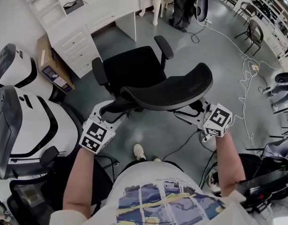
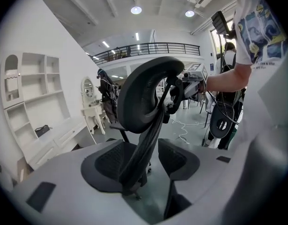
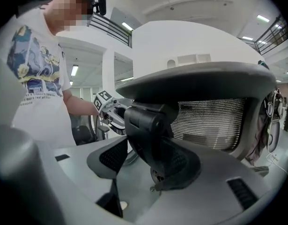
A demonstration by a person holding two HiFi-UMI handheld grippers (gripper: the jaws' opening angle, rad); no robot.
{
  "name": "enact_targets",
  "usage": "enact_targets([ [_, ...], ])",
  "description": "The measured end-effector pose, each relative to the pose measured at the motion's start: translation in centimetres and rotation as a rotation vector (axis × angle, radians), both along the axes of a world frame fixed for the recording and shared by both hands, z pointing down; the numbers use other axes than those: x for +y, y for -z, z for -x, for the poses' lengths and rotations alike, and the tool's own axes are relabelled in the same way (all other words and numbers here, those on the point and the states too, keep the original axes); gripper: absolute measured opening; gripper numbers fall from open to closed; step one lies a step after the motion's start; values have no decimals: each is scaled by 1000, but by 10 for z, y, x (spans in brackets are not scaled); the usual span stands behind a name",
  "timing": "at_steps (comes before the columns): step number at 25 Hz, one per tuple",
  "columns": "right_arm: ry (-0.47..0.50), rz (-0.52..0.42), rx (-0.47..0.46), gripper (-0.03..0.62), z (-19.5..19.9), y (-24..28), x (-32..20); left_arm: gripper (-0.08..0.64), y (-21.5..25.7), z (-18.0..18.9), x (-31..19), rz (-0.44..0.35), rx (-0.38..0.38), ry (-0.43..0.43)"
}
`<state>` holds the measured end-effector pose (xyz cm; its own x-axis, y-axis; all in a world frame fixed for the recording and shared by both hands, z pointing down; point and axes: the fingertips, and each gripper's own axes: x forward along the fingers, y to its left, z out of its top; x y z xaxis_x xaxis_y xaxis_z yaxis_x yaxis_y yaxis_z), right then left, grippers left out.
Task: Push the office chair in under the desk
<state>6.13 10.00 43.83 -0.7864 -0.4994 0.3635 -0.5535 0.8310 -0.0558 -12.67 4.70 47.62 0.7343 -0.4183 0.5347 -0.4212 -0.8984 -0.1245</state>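
A black office chair (image 1: pixel 134 69) with a mesh backrest (image 1: pixel 169 90) stands in front of me, its seat facing the white desk (image 1: pixel 106 8) at the top left. My left gripper (image 1: pixel 118 108) is at the backrest's left edge and my right gripper (image 1: pixel 193 110) at its right edge. In the left gripper view the jaws (image 2: pixel 146 165) stand wide, the backrest's edge (image 2: pixel 151 125) running down between the pads, apart from the right pad (image 2: pixel 181 158). In the right gripper view the jaws (image 3: pixel 144 168) are wide too, with the backrest's black side joint (image 3: pixel 151 130) between them, lying by the right pad (image 3: pixel 183 165).
A white and black gaming chair (image 1: pixel 26 111) stands close at the left, a cardboard box (image 1: pixel 52 67) beside the desk's drawers. Cables (image 1: pixel 247 78) trail over the grey floor at the right. Brown chairs (image 1: pixel 254 29) stand at the far right. My shoe (image 1: pixel 139 150) is behind the chair.
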Motion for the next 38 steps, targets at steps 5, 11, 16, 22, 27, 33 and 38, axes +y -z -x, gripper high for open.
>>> enact_targets([
  [5,60,29,-19,218,0,-1,2,232,-20,-11,-4,5,-55,-62],
  [11,160,87,-6,199,3,-2,4,239,-20,-8,-7,-35,-98,-115],
  [16,177,111,-3,195,3,-3,4,239,-24,-13,-8,-21,-90,-144],
  [22,165,127,-23,195,2,-6,4,201,-43,-24,-3,-126,-228,-248],
  [27,158,123,-12,190,1,-5,2,176,-43,-25,-2,-137,-231,-293],
  [33,154,104,-33,189,0,-1,-4,172,-40,-26,-8,-129,-227,-307],
  [38,164,86,-48,187,4,-2,-17,169,-42,-22,-22,-121,-237,-306],
])
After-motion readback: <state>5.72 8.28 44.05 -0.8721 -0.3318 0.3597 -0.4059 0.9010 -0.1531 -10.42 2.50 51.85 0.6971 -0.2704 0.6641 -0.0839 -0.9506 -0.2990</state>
